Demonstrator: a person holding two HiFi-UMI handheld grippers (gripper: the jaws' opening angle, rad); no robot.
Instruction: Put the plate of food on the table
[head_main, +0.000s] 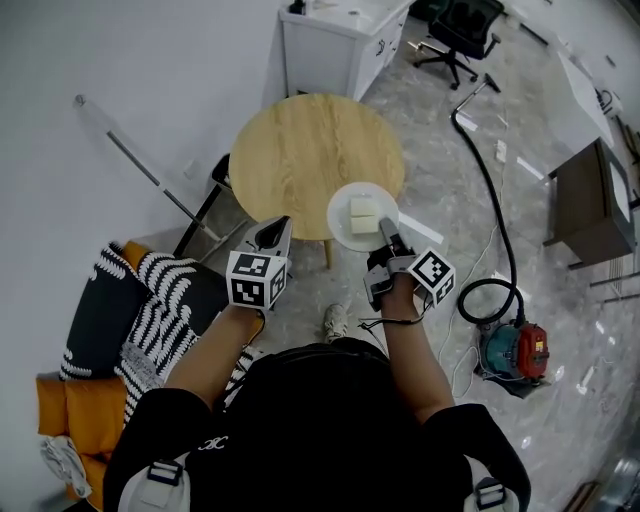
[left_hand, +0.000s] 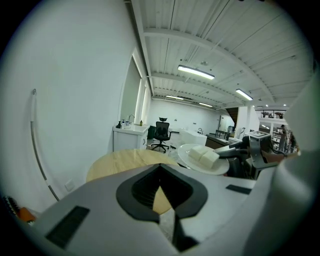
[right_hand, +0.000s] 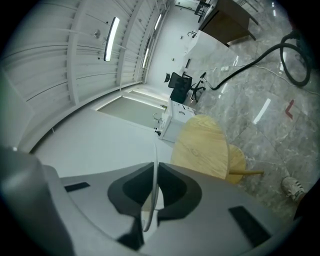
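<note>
A white plate (head_main: 343, 226) carrying two pale blocks of food (head_main: 364, 214) hangs over the near right edge of the round wooden table (head_main: 300, 150). My right gripper (head_main: 388, 234) is shut on the plate's near rim. In the right gripper view the thin plate edge (right_hand: 156, 170) runs upright between the jaws, with the table (right_hand: 202, 147) beyond. My left gripper (head_main: 273, 233) is at the table's near edge, left of the plate, shut and holding nothing. The left gripper view shows the table (left_hand: 120, 162) ahead and the plate (left_hand: 220, 170) with the food (left_hand: 205, 156) to the right.
A white cabinet (head_main: 340, 40) and a black office chair (head_main: 458, 30) stand beyond the table. A red and teal vacuum (head_main: 512, 350) with a black hose (head_main: 490, 180) lies on the floor at right. A striped cushion (head_main: 150, 295) rests on an orange seat at left.
</note>
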